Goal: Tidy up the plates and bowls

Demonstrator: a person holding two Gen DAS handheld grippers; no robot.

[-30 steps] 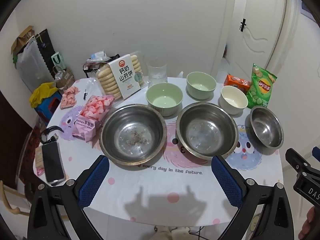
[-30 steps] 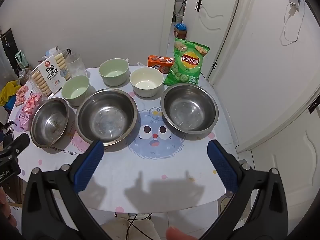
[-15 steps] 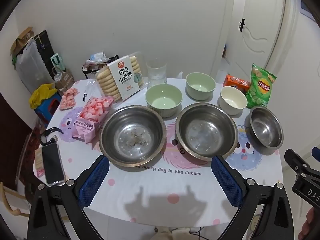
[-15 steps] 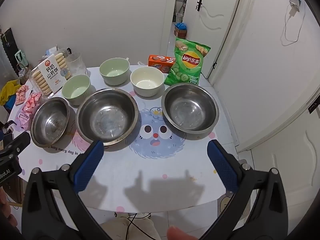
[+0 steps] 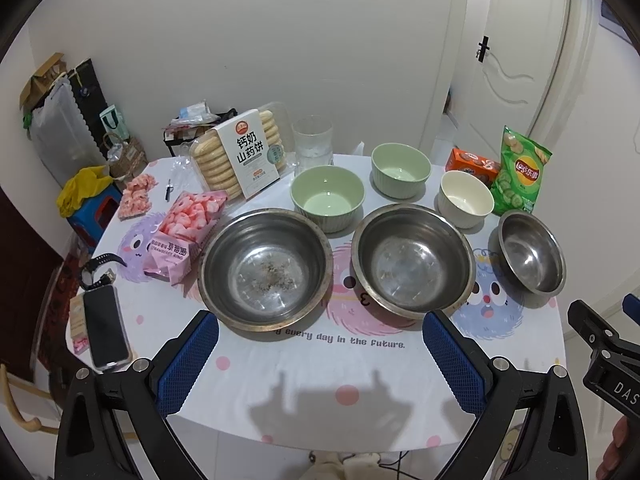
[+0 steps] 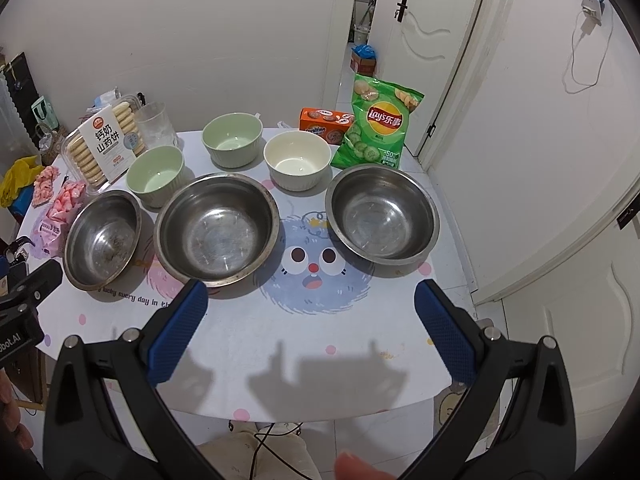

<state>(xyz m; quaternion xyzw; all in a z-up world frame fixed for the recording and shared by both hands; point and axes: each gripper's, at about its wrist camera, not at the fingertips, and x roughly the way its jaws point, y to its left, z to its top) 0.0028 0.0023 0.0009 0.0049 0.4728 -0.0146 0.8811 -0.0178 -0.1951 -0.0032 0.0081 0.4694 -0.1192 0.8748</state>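
Three steel bowls stand in a row on the table: left [image 5: 266,268] [image 6: 102,240], middle [image 5: 412,258] [image 6: 216,228], right [image 5: 532,252] [image 6: 382,212]. Behind them stand two green ceramic bowls [image 5: 328,198] [image 5: 400,170] and a white bowl [image 5: 466,198] [image 6: 298,160]. My left gripper [image 5: 320,356] is open and empty above the near table edge, before the left and middle steel bowls. My right gripper [image 6: 310,328] is open and empty, before the middle and right steel bowls.
Snacks lie around the bowls: a biscuit pack [image 5: 244,156], pink candy bags [image 5: 182,232], a glass [image 5: 312,142], an orange box [image 6: 326,124] and a green chip bag [image 6: 378,128]. A phone [image 5: 105,330] lies at the table's left edge [image 5: 80,344].
Both grippers have stayed almost still and open; the views have shifted only slightly. The bowls have not moved.
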